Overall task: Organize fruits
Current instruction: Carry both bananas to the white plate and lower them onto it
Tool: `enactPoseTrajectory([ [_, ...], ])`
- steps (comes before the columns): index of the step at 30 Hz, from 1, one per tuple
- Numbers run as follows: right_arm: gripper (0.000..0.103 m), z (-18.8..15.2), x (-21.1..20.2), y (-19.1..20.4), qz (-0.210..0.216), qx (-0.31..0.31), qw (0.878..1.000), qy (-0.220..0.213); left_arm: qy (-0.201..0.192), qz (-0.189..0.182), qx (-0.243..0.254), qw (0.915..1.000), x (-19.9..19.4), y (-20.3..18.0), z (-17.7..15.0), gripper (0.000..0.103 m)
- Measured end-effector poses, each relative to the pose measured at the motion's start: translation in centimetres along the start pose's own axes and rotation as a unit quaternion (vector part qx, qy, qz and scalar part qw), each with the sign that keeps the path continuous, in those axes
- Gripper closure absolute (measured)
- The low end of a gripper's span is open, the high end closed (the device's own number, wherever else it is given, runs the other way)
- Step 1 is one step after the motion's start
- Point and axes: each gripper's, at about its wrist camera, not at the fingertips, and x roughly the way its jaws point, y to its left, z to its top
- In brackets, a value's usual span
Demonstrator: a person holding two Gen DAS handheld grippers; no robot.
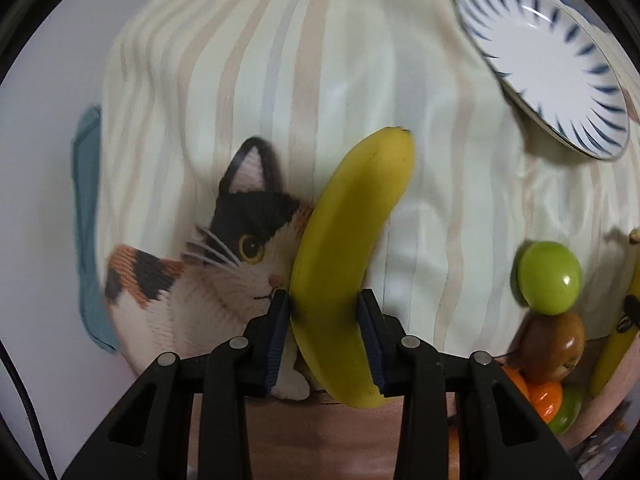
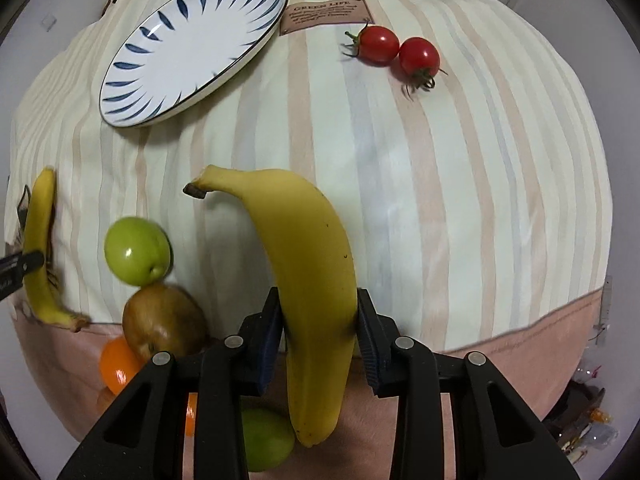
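My left gripper [image 1: 325, 322] is shut on a yellow banana [image 1: 352, 240], held above the striped cloth; the same banana shows at the far left of the right wrist view [image 2: 38, 248]. My right gripper [image 2: 319, 316] is shut on a second banana [image 2: 312, 280], stem end pointing up-left. A white plate with blue dashes [image 2: 192, 48] lies empty at the back left; it also shows in the left wrist view [image 1: 548, 60]. A green fruit [image 2: 136, 250], a brown kiwi [image 2: 160, 320] and an orange fruit [image 2: 116, 364] lie in a row to my right gripper's left.
Two red cherry tomatoes [image 2: 396, 54] lie at the back right beside a brown label [image 2: 326, 14]. Another green fruit [image 2: 266, 440] lies under the right gripper. A cat picture [image 1: 200, 272] is on the cloth left of the left gripper. The cloth's pink edge [image 2: 520, 344] runs along the front.
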Motion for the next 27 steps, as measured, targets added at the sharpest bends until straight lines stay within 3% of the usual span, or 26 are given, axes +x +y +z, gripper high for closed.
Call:
enactPoseTrajectory([
  [7,0.063,-0.3,0.6,-1.0,0.021,0.012,0.999,0.022,0.019,0.015,-0.003,0.9997,4.4,1.4,-0.4,0.065],
  [12,0.061,-1.5,0.4,-0.7,-0.005,-0.008,0.999,0.035,-0.01,0.014,-0.014,0.9998,2.7,2.9,-2.2,0.07],
  [16,0.066,-3.0,2.2,1.4,-0.019,-0.002,1.0,0.021,-0.024,0.005,-0.01,0.9997,1.2,2.1,-3.8,0.071],
  [27,0.066,-5.3,-3.0,1.3,0.036,0.015,0.999,-0.025,-0.088,-0.053,-0.008,0.9947,-4.9,5.5,-6.4,0.071],
])
